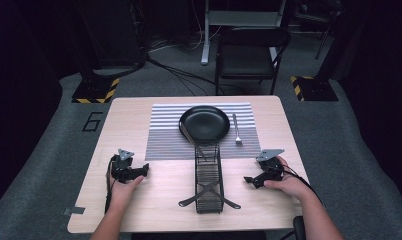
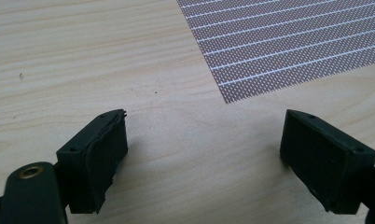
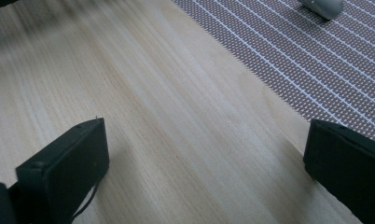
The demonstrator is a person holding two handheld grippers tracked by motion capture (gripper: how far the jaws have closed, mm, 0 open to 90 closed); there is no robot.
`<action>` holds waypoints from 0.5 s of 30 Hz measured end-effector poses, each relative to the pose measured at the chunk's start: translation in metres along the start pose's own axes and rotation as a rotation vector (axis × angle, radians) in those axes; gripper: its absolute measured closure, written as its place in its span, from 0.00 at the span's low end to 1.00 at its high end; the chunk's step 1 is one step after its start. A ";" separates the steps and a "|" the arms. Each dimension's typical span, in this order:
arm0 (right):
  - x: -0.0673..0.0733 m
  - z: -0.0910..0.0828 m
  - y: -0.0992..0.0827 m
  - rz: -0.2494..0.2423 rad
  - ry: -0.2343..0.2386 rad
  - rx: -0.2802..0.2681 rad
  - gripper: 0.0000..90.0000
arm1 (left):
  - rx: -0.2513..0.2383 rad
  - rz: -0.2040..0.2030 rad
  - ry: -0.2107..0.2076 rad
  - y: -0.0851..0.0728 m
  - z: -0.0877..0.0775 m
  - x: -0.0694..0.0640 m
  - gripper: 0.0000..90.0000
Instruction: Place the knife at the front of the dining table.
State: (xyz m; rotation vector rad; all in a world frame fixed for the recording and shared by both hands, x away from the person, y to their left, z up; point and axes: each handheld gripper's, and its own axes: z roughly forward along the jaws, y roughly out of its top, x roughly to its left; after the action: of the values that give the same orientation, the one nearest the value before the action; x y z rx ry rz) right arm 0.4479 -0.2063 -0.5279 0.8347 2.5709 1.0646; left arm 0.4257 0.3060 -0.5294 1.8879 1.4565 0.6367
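High view: black wire rack light, stiff; grasp side rails. Left gripper, right gripper fingers spread, empty, resting on bench.

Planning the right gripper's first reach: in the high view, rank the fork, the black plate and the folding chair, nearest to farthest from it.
From the right gripper:
1. Fork, on the striped mat, just ahead.
2. Black plate, mid-mat, left of the fork.
3. Folding chair, on the floor beyond the table.
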 end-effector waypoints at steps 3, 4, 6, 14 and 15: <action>0.000 0.000 0.000 0.000 0.000 0.000 0.00 | -0.008 -0.004 0.003 0.000 0.000 0.000 0.18; 0.000 0.000 0.000 0.000 0.000 0.000 0.00 | -0.001 0.004 0.003 0.000 0.000 0.000 0.18; 0.000 0.000 0.000 0.000 0.000 0.000 0.00 | -0.011 -0.003 -0.002 0.000 -0.001 0.000 0.21; 0.000 0.000 0.000 0.000 0.000 0.000 0.00 | -0.018 -0.028 -0.022 0.004 -0.008 -0.002 0.35; 0.000 0.000 0.000 0.000 0.000 0.000 0.00 | -0.023 -0.034 -0.032 0.005 -0.011 -0.003 0.37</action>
State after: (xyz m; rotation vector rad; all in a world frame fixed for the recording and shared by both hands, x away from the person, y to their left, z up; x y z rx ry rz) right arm 0.4479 -0.2063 -0.5279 0.8352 2.5710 1.0644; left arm 0.4204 0.3047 -0.5186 1.8430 1.4522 0.6022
